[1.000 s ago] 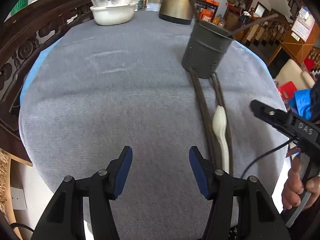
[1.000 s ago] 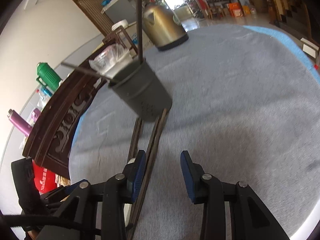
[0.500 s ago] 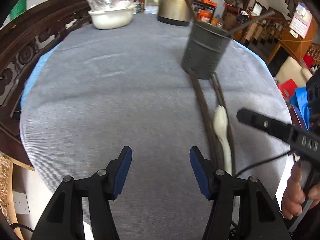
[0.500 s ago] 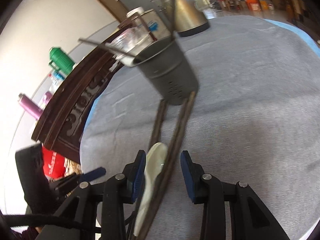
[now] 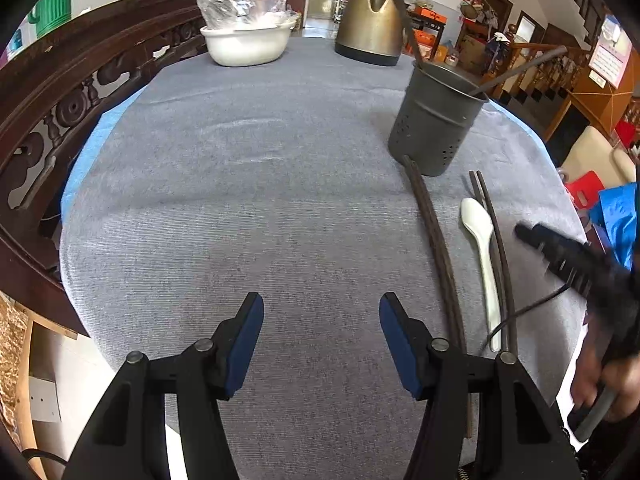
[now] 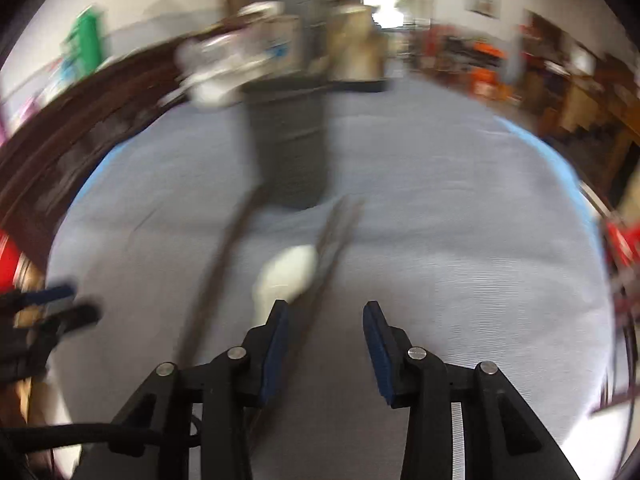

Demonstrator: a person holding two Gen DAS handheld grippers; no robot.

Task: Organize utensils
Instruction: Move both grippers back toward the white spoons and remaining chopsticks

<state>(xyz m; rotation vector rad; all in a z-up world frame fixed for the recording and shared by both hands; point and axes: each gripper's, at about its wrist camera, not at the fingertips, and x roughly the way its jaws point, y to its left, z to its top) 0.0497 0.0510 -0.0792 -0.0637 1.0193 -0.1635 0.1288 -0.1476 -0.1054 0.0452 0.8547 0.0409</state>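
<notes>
A dark metal utensil holder (image 5: 436,120) stands on the grey tablecloth with two sticks leaning out of it. In front of it lie a thick brown pair of chopsticks (image 5: 436,248), a white spoon (image 5: 482,248) and a thinner dark pair (image 5: 498,256). My left gripper (image 5: 322,316) hovers open over bare cloth, left of the brown pair. The right gripper (image 6: 325,316) is open and holds nothing. In its blurred view the spoon (image 6: 288,272) and the thin chopsticks (image 6: 332,236) lie just ahead of its left finger. The holder (image 6: 290,148) stands behind them.
A white bowl (image 5: 246,42) wrapped in plastic and a brass kettle (image 5: 370,24) stand at the table's far side. A carved wooden rail (image 5: 60,100) runs along the left. A hand (image 5: 600,380) holds the right gripper at the table's right edge.
The right gripper has swung and rolled, so the holder now stands upright in its view and the spoon lies ahead of its left finger. The thin chopsticks and spoon lie further right of the brown pair.
</notes>
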